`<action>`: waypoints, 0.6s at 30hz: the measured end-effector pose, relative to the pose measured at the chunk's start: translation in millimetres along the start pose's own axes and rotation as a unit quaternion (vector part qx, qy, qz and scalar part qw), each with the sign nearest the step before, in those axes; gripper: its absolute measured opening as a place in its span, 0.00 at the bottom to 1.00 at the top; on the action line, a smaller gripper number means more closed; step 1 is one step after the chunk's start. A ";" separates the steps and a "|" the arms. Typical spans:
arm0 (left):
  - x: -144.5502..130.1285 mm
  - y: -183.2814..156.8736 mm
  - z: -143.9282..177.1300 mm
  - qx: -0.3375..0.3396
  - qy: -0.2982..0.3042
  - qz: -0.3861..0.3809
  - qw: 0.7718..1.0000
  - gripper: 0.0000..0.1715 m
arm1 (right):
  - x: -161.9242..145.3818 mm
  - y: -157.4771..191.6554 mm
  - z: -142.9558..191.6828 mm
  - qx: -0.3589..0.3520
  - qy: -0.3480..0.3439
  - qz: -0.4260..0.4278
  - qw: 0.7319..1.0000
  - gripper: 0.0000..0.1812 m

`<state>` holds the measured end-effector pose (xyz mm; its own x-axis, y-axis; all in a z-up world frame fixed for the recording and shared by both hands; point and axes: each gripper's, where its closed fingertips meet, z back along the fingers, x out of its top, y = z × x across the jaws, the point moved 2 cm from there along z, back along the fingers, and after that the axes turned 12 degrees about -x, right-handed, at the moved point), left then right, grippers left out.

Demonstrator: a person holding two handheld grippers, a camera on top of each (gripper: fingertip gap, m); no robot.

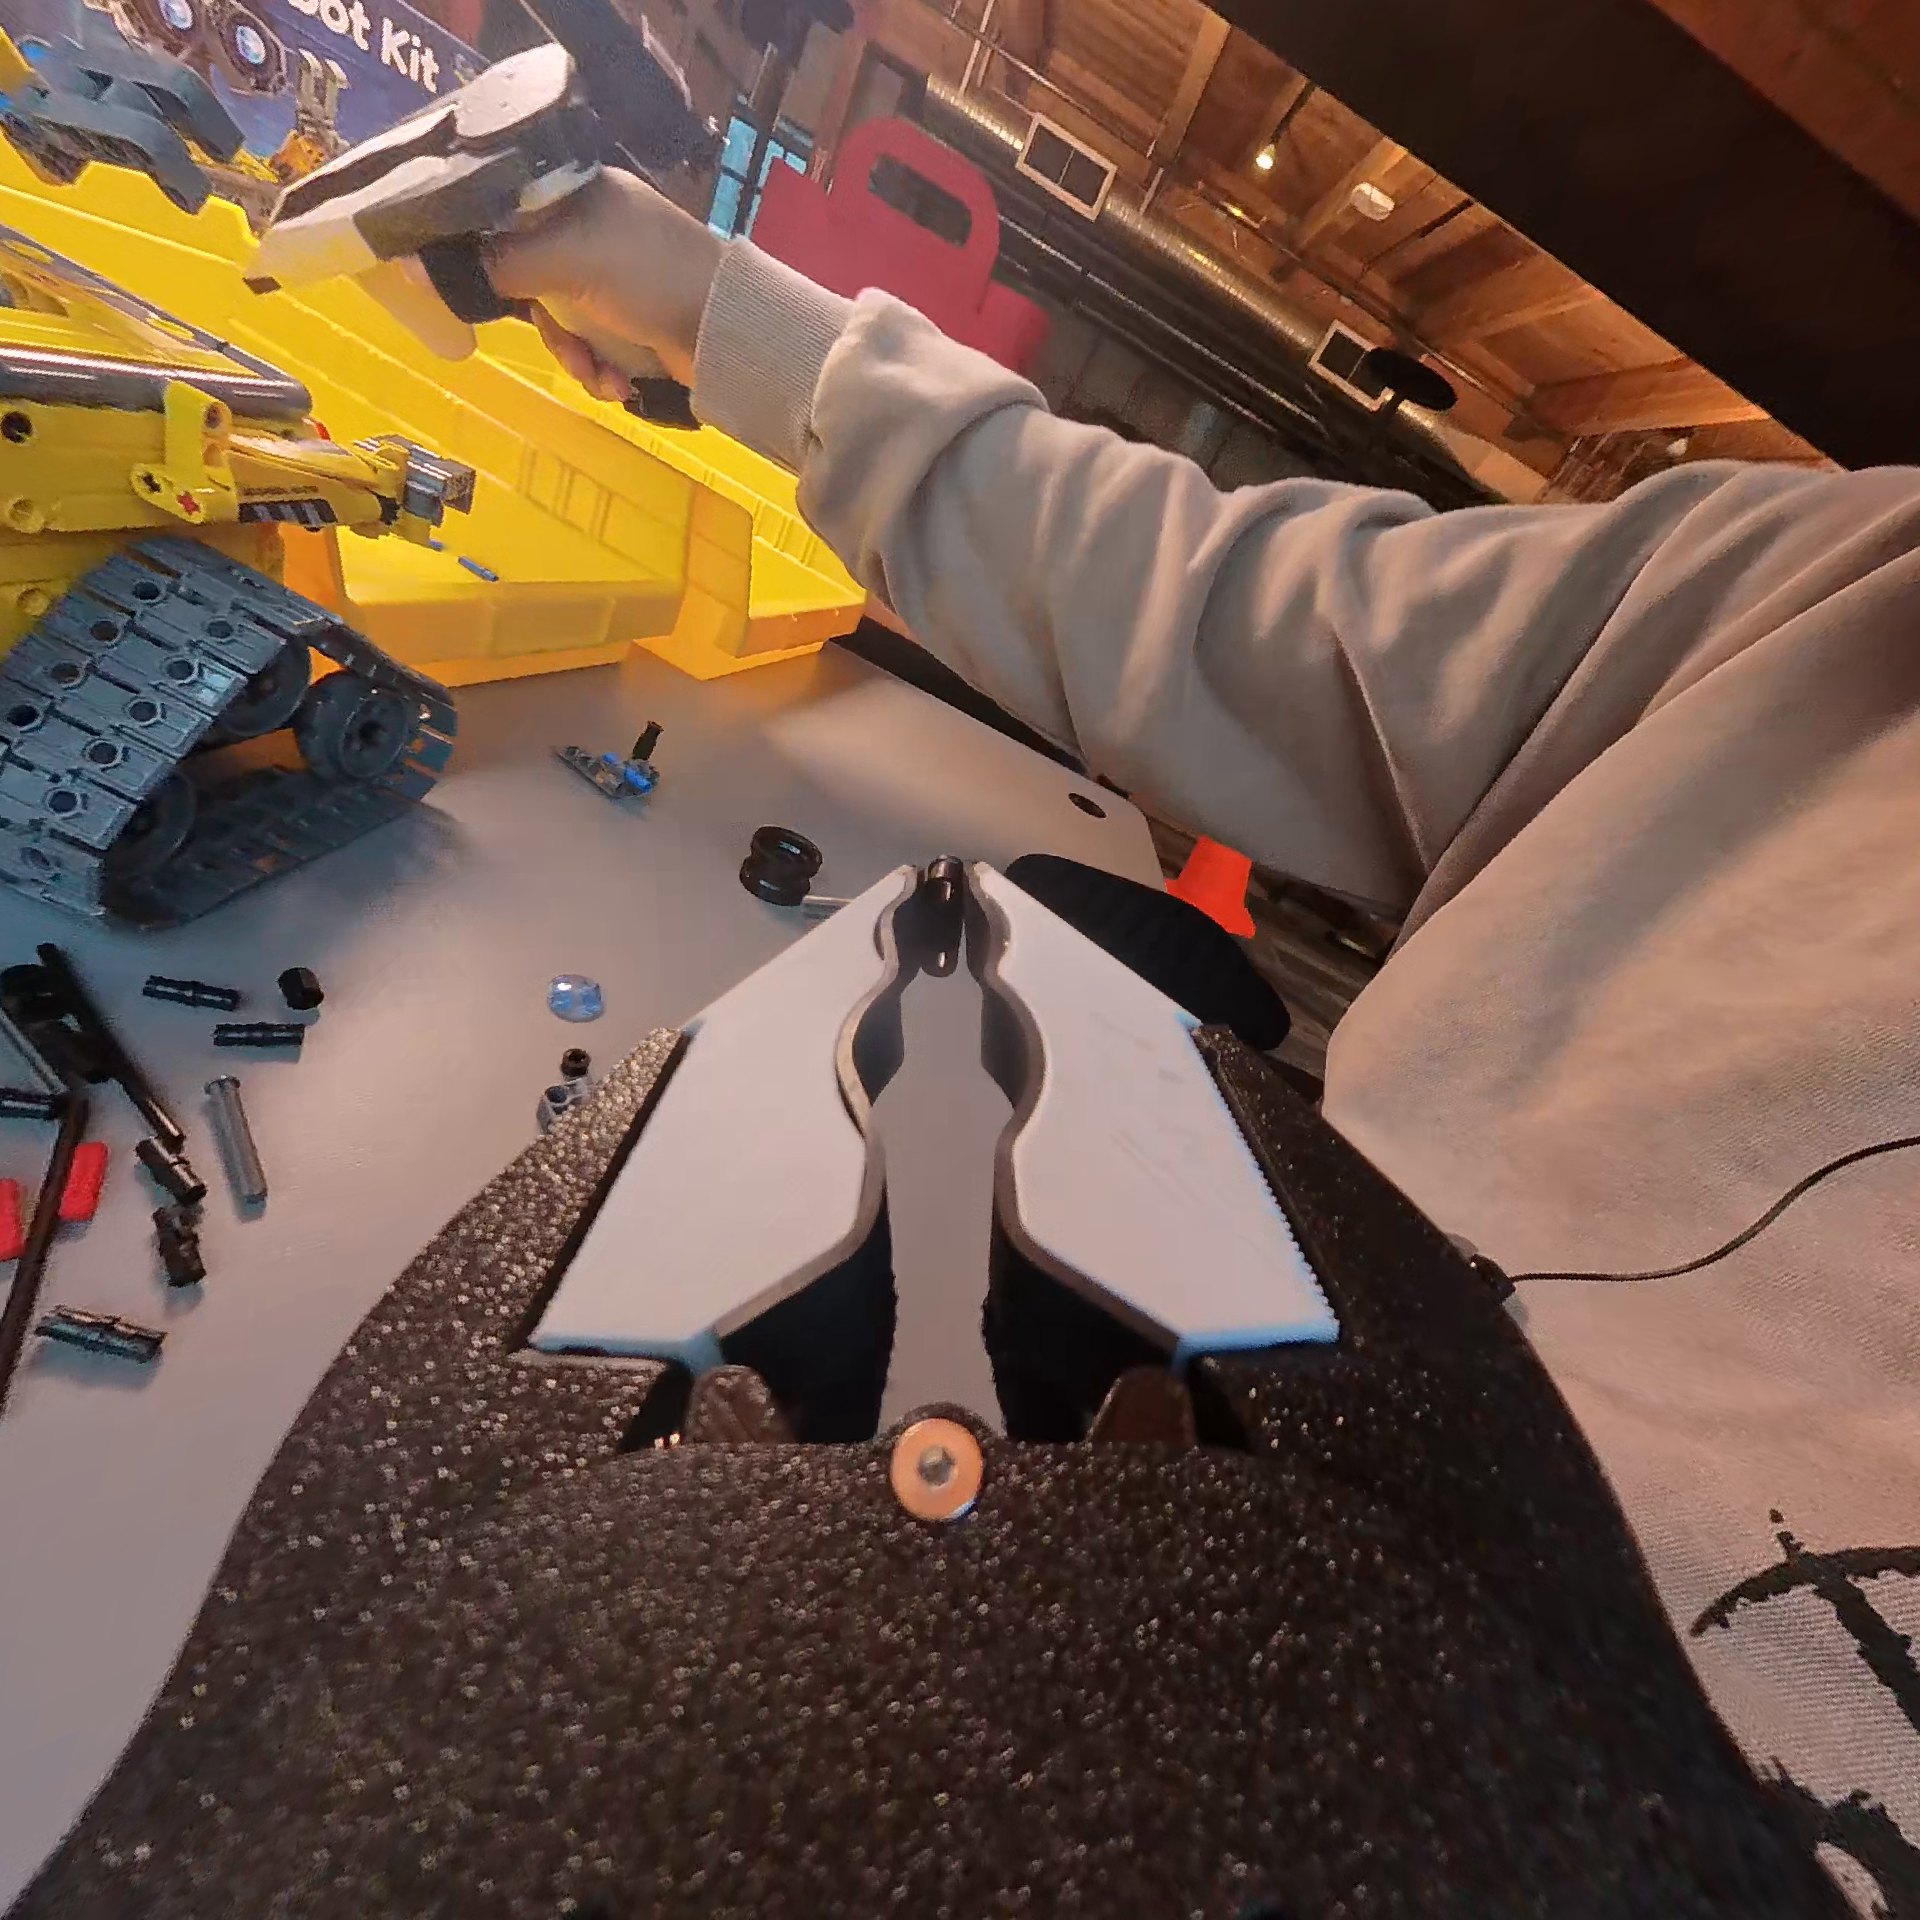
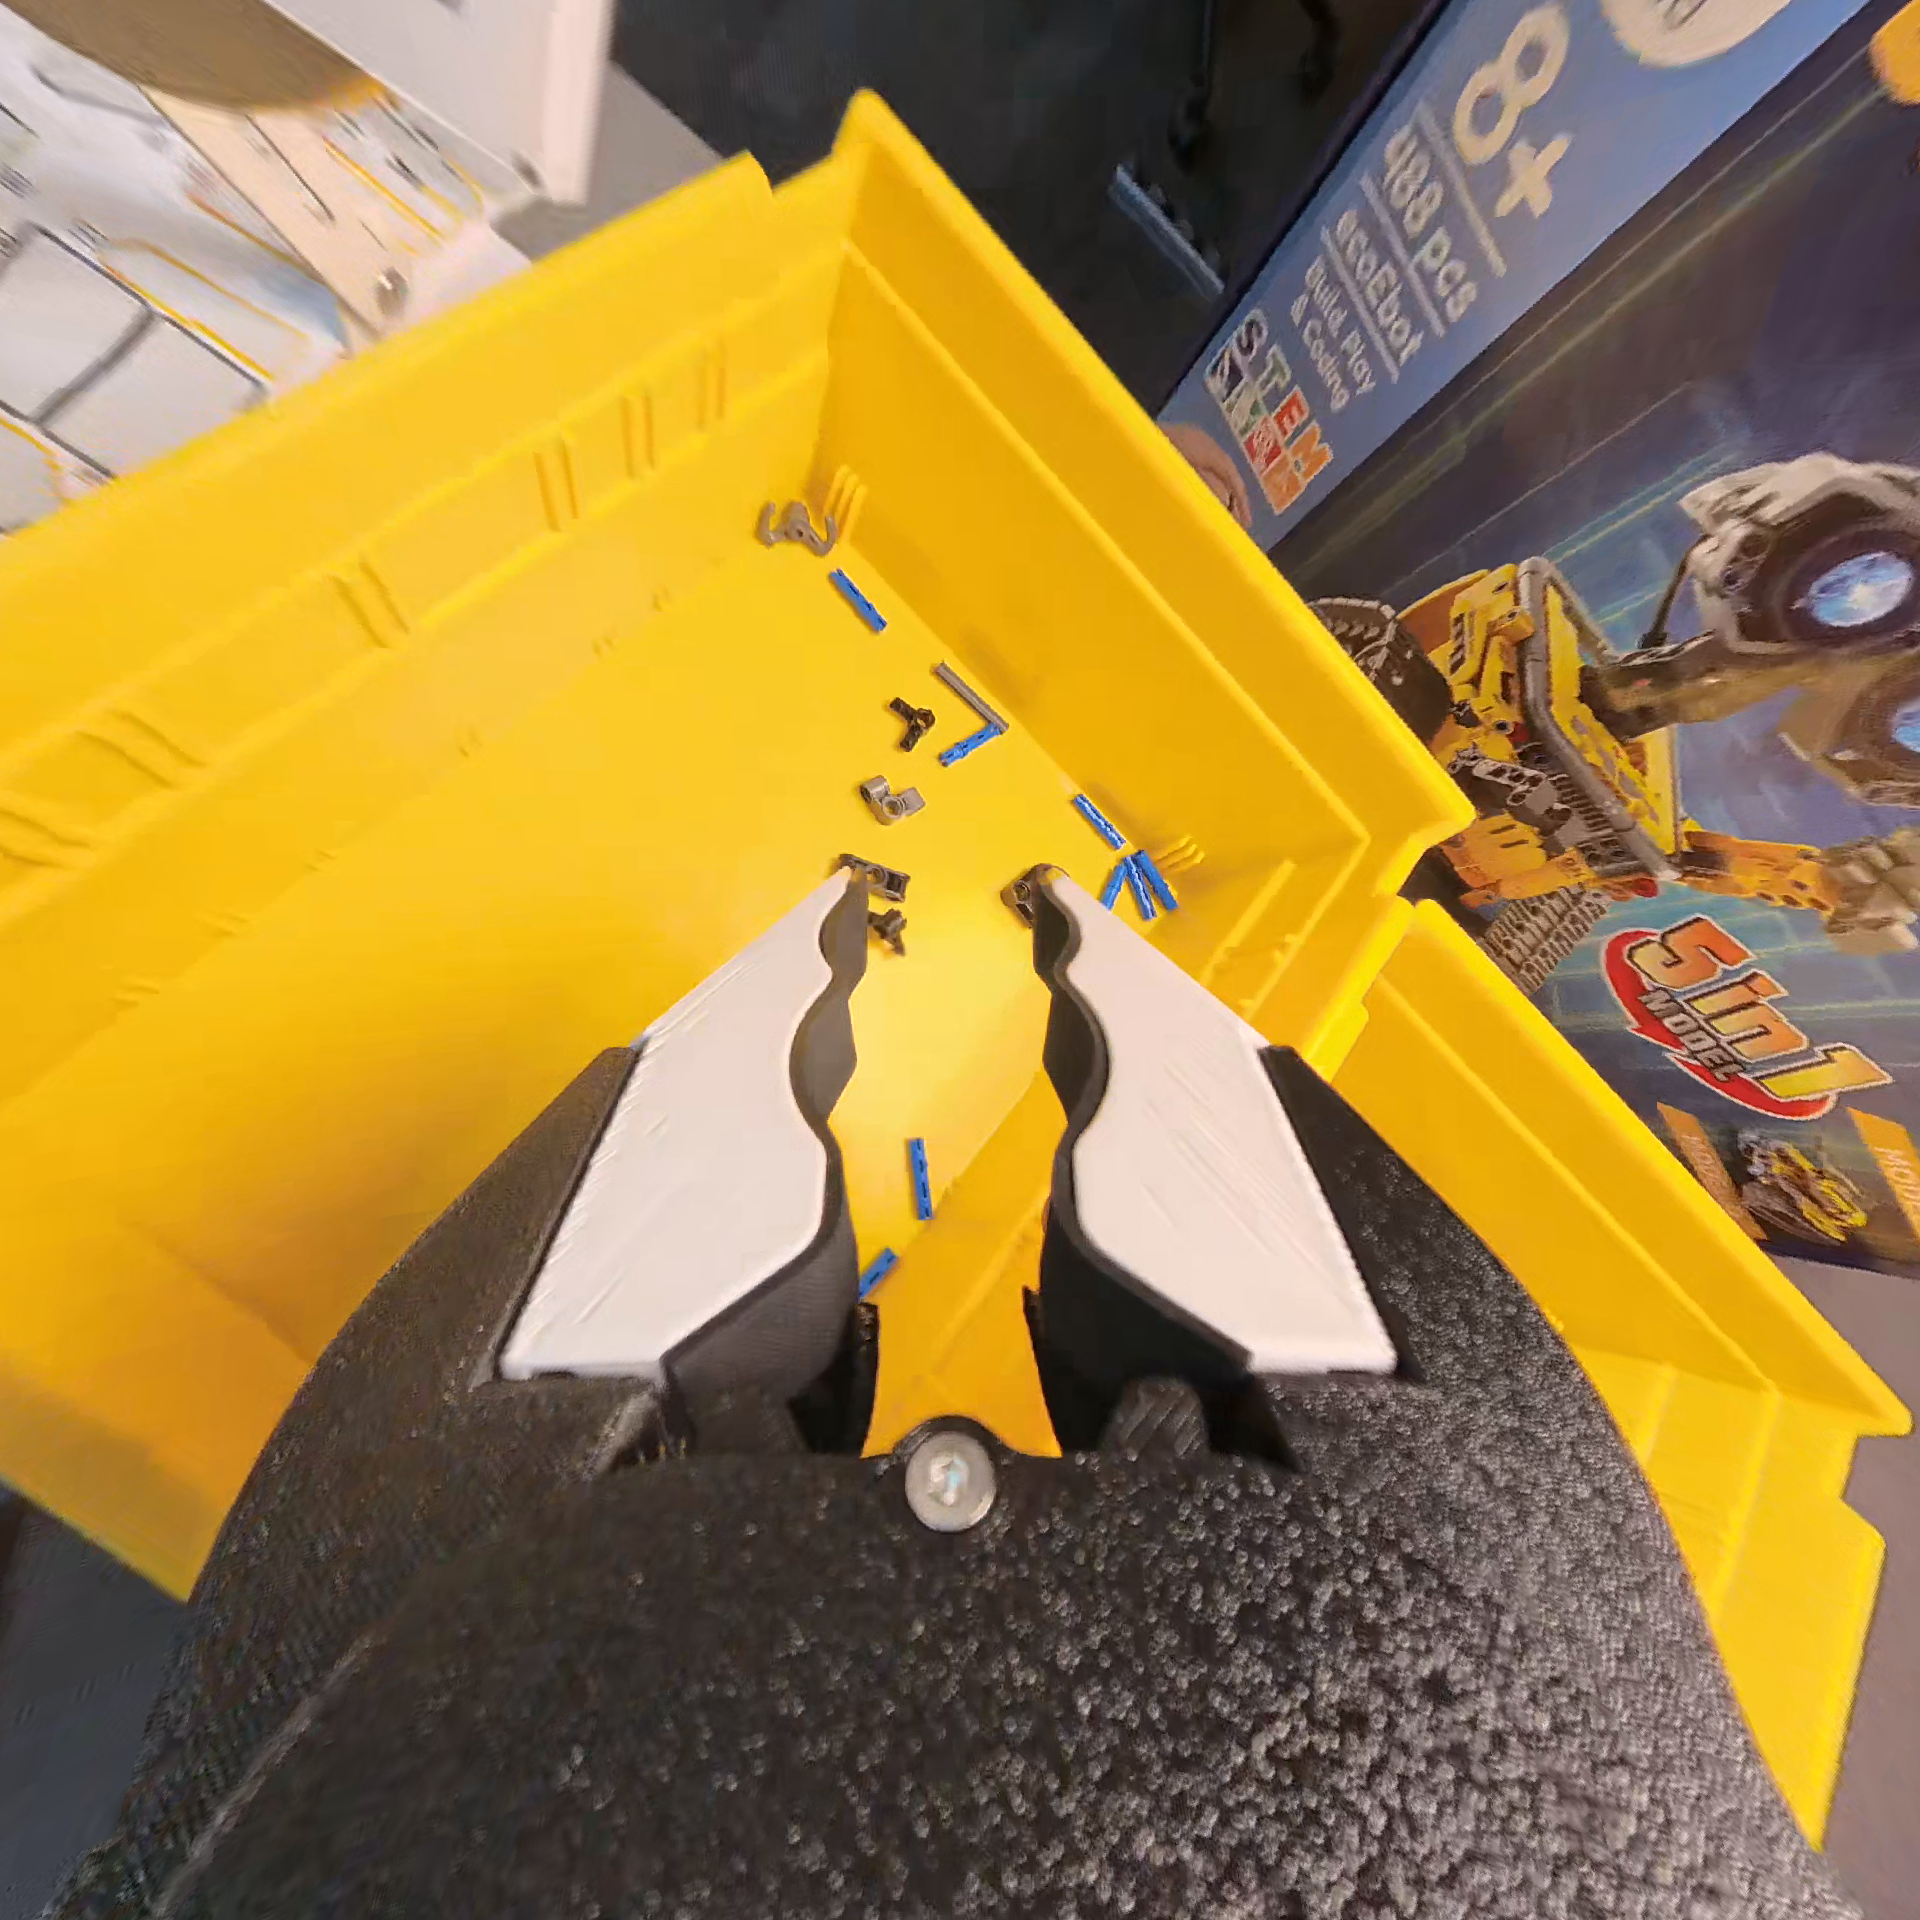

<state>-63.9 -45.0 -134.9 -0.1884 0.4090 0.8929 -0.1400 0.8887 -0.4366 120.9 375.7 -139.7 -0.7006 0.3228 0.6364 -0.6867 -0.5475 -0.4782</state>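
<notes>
Black pin (image 1: 943, 902) pinched in left claw (image 1: 945, 883), right claw (image 2: 940, 894) spread — over yellow tray (image 2: 416, 831), printed kit box (image 2: 1558, 520) beside.

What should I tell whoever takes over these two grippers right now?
Left gripper: shut on a small black connector piece, held above the grey table.
Right gripper: open and empty, over the yellow bin, tips near the small dark pieces and blue pins inside.
Tracked yellow model and loose parts are on the table, left of the left gripper.
</notes>
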 end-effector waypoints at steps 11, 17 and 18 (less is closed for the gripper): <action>10.2 -15.3 -5.6 -0.068 -0.060 0.041 0.995 0.04 | -3.2 221.9 276.8 0.394 -0.348 -0.031 0.850 0.15; 18.7 -41.0 -8.2 -0.196 -0.116 0.089 0.969 0.04 | -28.9 318.2 322.7 0.421 -0.434 0.043 0.795 0.19; 19.0 -45.3 -8.1 -0.217 -0.118 0.096 0.964 0.04 | -29.6 323.9 326.9 0.437 -0.437 0.045 0.785 0.19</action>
<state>-53.3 -75.8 -97.3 -0.3933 0.5611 0.7283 0.3301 0.8255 -0.4577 -17.3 -63.6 -115.6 -0.0753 -0.1912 0.9787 0.0220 -0.9815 -0.1901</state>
